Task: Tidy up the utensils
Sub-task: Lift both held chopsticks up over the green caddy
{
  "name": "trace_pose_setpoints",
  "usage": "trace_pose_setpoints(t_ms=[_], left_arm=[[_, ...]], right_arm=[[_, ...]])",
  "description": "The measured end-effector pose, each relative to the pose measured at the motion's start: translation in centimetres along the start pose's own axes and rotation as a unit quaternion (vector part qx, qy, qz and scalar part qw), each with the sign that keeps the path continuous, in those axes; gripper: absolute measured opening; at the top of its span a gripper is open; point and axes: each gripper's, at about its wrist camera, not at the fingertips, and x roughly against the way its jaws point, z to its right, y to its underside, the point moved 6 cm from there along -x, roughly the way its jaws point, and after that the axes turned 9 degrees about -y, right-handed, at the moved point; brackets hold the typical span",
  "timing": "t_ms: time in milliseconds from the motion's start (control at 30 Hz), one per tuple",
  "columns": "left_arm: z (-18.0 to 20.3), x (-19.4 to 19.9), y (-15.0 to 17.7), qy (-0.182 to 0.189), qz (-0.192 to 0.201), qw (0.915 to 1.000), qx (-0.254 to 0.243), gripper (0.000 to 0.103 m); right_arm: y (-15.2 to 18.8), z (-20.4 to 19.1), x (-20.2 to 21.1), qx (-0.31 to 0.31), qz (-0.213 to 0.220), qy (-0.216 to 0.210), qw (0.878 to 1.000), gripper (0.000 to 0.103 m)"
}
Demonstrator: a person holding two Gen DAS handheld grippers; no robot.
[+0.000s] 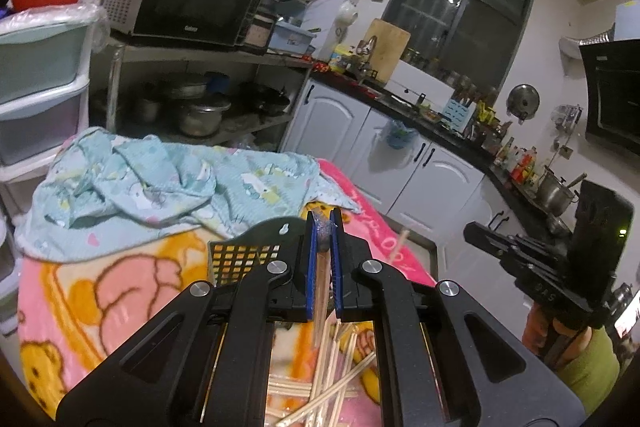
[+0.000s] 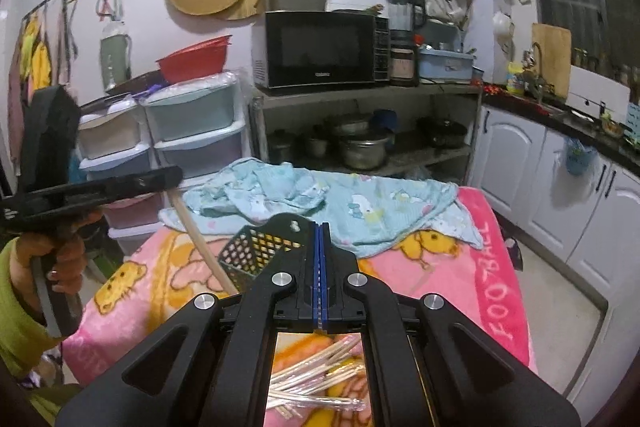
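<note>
My left gripper (image 1: pixel 323 227) is shut on a wooden chopstick (image 1: pixel 321 291) with a dark tip, held above the table. The same chopstick shows in the right wrist view (image 2: pixel 200 243), slanting down beside a black mesh utensil basket (image 2: pixel 256 251). The basket also shows in the left wrist view (image 1: pixel 244 255), just left of my fingers. My right gripper (image 2: pixel 321 231) is shut and empty, right of the basket. Loose wooden chopsticks (image 1: pixel 332 379) lie on clear plastic below both grippers, and they show in the right wrist view (image 2: pixel 316 375) too.
A pink cartoon blanket (image 2: pixel 496 267) covers the table. A crumpled light-blue cloth (image 2: pixel 320 203) lies at its far side. Behind stand plastic drawers (image 2: pixel 192 131), a pot shelf with a microwave (image 2: pixel 320 47), and white cabinets (image 2: pixel 560 187) at right.
</note>
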Motion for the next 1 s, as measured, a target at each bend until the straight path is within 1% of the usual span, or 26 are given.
trace_pose_setpoints(t_ms=[33, 100, 133, 167, 200, 233, 267, 300, 333, 367, 400, 433, 500, 533, 667, 767, 833, 867, 900, 933, 1000], left_arm=[[0.1, 0.0, -0.1, 0.002, 0.001, 1.0, 0.0, 0.003], [0.2, 0.2, -0.5, 0.005, 0.005, 1.0, 0.0, 0.003], [0.3, 0.3, -0.7, 0.006, 0.007, 1.0, 0.001, 0.003], [0.2, 0.3, -0.9, 0.006, 0.009, 0.9999, 0.001, 0.003], [0.2, 0.4, -1.1, 0.008, 0.01, 0.9999, 0.003, 0.003], [0.2, 0.5, -1.4, 0.009, 0.014, 0.9999, 0.005, 0.003], [0.2, 0.6, -1.7, 0.009, 0.017, 0.9998, 0.005, 0.003], [0.2, 0.7, -2.0, 0.008, 0.021, 0.9997, 0.005, 0.003], [0.2, 0.9, -2.3, 0.008, 0.024, 0.9997, 0.005, 0.003], [0.1, 1.0, -2.7, 0.007, 0.029, 0.9995, 0.006, 0.003], [0.1, 1.1, -3.1, 0.006, 0.031, 0.9995, 0.007, 0.003], [0.0, 1.2, -3.4, 0.005, 0.034, 0.9994, 0.009, 0.003], [-0.1, 1.3, -4.4, 0.002, 0.042, 0.999, 0.01, 0.003], [-0.3, 1.4, -4.7, 0.001, 0.045, 0.9989, 0.011, 0.003], [-0.7, 1.7, -6.4, -0.007, 0.061, 0.998, 0.014, 0.003], [-1.2, 1.7, -7.4, -0.019, 0.069, 0.9973, 0.014, 0.003], [-1.7, 1.5, -7.7, -0.026, 0.07, 0.9971, 0.014, 0.003], [-1.9, 1.4, -7.9, -0.031, 0.072, 0.9969, 0.013, 0.003], [-2.1, 1.3, -8.1, -0.036, 0.073, 0.9966, 0.012, 0.003], [-2.3, 1.2, -8.2, -0.04, 0.074, 0.9964, 0.011, 0.003], [-2.7, 0.8, -8.3, -0.045, 0.072, 0.9963, 0.01, 0.003]], right_arm=[[0.4, 0.7, -0.3, -0.012, -0.008, -0.005, 1.0, 0.001], [2.1, 3.6, -1.1, -0.05, -0.026, 0.019, 0.998, 0.001], [2.9, 4.6, -1.6, -0.064, -0.036, 0.021, 0.997, 0.002], [4.4, 6.6, -2.6, -0.09, -0.06, 0.027, 0.994, 0.002], [5.7, 8.0, -3.3, -0.108, -0.076, 0.041, 0.99, 0.005], [7.0, 9.4, -4.0, -0.13, -0.094, 0.049, 0.986, 0.014], [8.6, 11.2, -4.8, -0.163, -0.114, 0.052, 0.979, 0.018], [10.1, 12.9, -5.4, -0.192, -0.123, 0.072, 0.971, 0.025], [10.9, 13.7, -5.7, -0.208, -0.127, 0.079, 0.967, 0.028], [11.8, 15.0, -6.5, -0.229, -0.133, 0.083, 0.961, 0.028], [12.3, 15.4, -6.8, -0.236, -0.135, 0.089, 0.958, 0.031], [12.5, 16.1, -7.5, -0.244, -0.135, 0.095, 0.956, 0.037], [12.6, 16.9, -9.0, -0.253, -0.14, 0.097, 0.952, 0.045], [12.7, 17.3, -9.7, -0.258, -0.143, 0.099, 0.95, 0.045], [12.8, 19.9, -13.8, -0.275, -0.173, 0.118, 0.938, 0.045], [13.5, 21.8, -16.7, -0.301, -0.201, 0.136, 0.922, 0.045], [13.9, 22.7, -18.1, -0.311, -0.22, 0.157, 0.911, 0.044], [14.1, 23.0, -18.7, -0.311, -0.228, 0.163, 0.908, 0.04], [14.3, 23.3, -19.2, -0.314, -0.236, 0.169, 0.904, 0.018], [14.4, 23.6, -19.3, -0.317, -0.237, 0.175, 0.902, 0.014], [14.0, 23.7, -19.2, -0.314, -0.226, 0.17, 0.906, 0.008]])
